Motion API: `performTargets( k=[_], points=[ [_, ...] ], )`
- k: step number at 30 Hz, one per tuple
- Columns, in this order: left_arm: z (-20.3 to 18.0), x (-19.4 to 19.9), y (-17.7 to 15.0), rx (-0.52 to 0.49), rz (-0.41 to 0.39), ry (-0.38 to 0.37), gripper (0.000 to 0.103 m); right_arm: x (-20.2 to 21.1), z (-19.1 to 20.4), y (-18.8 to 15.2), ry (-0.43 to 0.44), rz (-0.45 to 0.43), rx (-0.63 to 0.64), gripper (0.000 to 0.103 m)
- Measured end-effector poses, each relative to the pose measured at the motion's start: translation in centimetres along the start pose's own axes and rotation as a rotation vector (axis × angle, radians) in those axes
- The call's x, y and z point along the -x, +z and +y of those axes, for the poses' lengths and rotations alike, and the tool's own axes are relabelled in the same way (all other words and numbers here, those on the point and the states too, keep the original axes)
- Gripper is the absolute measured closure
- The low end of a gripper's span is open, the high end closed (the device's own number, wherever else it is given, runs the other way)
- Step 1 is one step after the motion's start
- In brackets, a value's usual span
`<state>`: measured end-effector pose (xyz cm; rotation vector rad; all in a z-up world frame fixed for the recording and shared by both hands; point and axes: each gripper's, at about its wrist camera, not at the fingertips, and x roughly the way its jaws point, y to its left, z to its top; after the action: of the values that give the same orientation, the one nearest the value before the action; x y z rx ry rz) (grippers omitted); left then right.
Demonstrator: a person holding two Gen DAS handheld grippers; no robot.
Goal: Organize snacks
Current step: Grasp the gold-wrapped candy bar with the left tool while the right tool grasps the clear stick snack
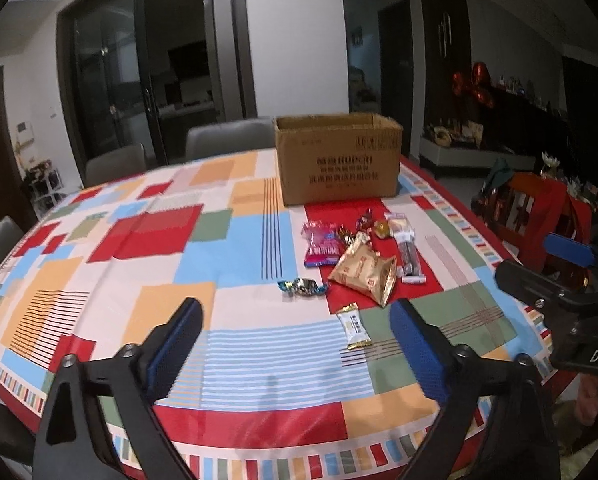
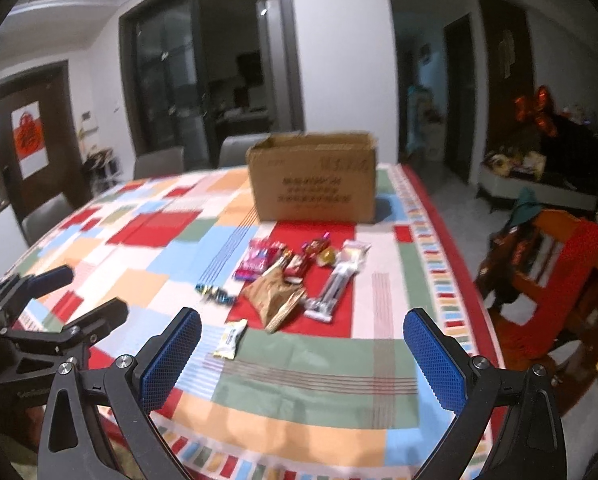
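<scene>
On the table ahead of me, a loose heap of snacks sits on a red patch of the patterned tablecloth [image 1: 235,344], just in front of an open cardboard box [image 1: 339,160]. My left gripper [image 1: 295,330] hovers low over the near edge with its blue pads spread wide and nothing between them; my right gripper [image 2: 303,344] does the same, fingers apart and empty. Closest to me lies a small white and gold bar [image 1: 353,326], apart from the heap. Just beyond it are a blue twist-wrapped candy [image 1: 302,286], a gold foil bag [image 1: 365,274], a pink packet [image 1: 322,244] and a long clear-wrapped stick pack [image 1: 406,250], with a few small candies behind them, too blurred to name. Everything looks light, I judge, and the foil and film wrappers are likely slick and crinkly. The bag probably crushes easily, so I would pinch its sealed edge, and take the bar across its narrow middle. The cloth is smooth, glossy and flat. Grey chairs [image 1: 227,136] stand at the far side, dark glass doors behind them, and a red wooden chair [image 2: 559,276] is off to the right.
</scene>
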<state>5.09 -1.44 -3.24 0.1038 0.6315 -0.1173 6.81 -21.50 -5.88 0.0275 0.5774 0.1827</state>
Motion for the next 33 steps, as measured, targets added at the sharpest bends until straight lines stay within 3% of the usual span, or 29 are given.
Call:
performTargets(
  k=[10,21,33],
  points=[
    [-1.7,-5.9,0.4,-0.019,0.165,-0.108,0.039,-6.0,-0.2,1.3,0.086,0.08,0.131,0.009],
    [-3.7,-11.7,0.0,-0.023,0.346,-0.224,0.069,-11.5,-2.7,1.4,0.095,0.174,0.018,0.03],
    [-4.8,-14.6,-0.6,-0.041,0.431,-0.222,0.078,-15.2,-3.9,0.4,0.065,0.253,-0.047,0.046]
  ],
)
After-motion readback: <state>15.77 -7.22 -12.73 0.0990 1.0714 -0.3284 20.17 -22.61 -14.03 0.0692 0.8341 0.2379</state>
